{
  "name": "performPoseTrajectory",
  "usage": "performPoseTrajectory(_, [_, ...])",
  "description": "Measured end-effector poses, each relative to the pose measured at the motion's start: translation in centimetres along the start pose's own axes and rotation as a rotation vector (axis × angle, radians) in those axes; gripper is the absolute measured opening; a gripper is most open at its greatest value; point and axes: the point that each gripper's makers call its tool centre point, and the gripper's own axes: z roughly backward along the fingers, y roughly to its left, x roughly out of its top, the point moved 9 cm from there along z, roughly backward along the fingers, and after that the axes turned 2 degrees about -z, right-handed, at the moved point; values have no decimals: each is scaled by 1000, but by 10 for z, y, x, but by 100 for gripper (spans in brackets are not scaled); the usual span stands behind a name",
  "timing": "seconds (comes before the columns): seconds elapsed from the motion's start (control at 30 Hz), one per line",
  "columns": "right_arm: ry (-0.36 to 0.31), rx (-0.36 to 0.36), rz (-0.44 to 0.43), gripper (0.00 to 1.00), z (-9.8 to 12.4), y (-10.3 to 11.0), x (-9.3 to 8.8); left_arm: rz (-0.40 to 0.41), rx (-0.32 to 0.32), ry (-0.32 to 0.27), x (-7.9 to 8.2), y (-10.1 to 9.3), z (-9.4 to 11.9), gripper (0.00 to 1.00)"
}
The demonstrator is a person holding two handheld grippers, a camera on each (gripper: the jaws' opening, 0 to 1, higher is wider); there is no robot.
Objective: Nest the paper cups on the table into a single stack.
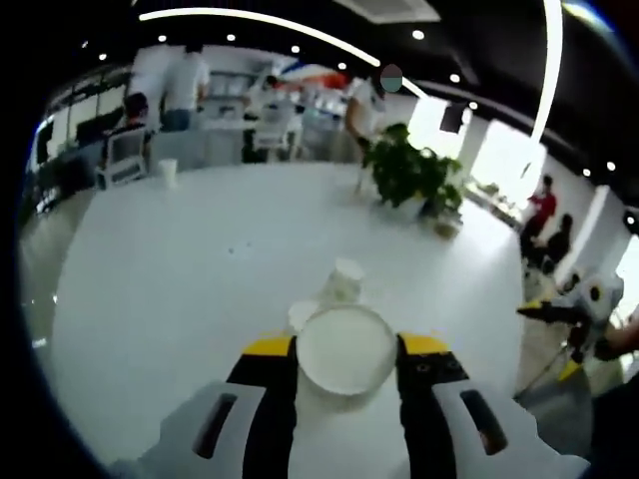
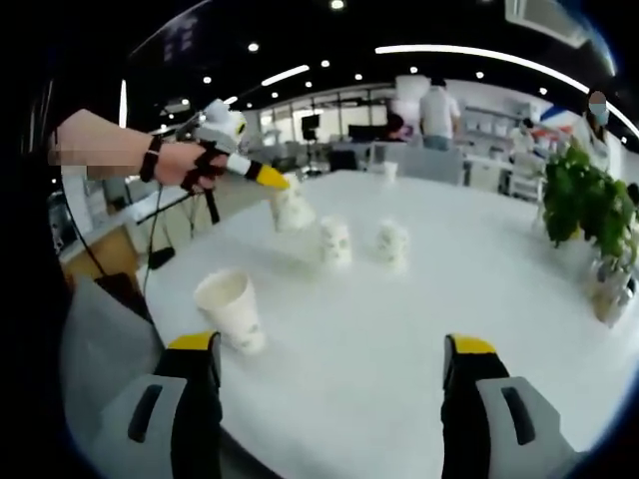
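In the left gripper view my left gripper is shut on a white paper cup, whose open mouth faces the camera. Just beyond it on the white table stand another paper cup and a third cup, partly hidden. In the right gripper view my right gripper is open over the table's near edge with nothing between its jaws. An upright cup stands by its left jaw. Two patterned cups stand further back. The left gripper, held by a hand, carries its cup above the table.
A lone cup stands at the table's far edge, also seen as a small cup. A potted plant sits on the table. Chairs, desks and people fill the room behind.
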Motion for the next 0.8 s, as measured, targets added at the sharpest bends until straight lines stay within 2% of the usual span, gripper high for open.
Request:
performPoseTrajectory(0.13, [-9, 5, 7, 90, -1, 1, 3, -48, -2, 9, 2, -9, 6, 37])
performPoseTrajectory(0.3, [-22, 12, 5, 89, -2, 3, 7, -36, -26, -18, 6, -16, 12, 37])
performPoseTrajectory(0.5, [-28, 18, 12, 89, -3, 6, 10, -60, -34, -28, 5, -29, 21, 37])
performPoseTrajectory(0.8, [-37, 30, 13, 87, -8, 10, 16, -78, -81, -10, 0, -45, 23, 37])
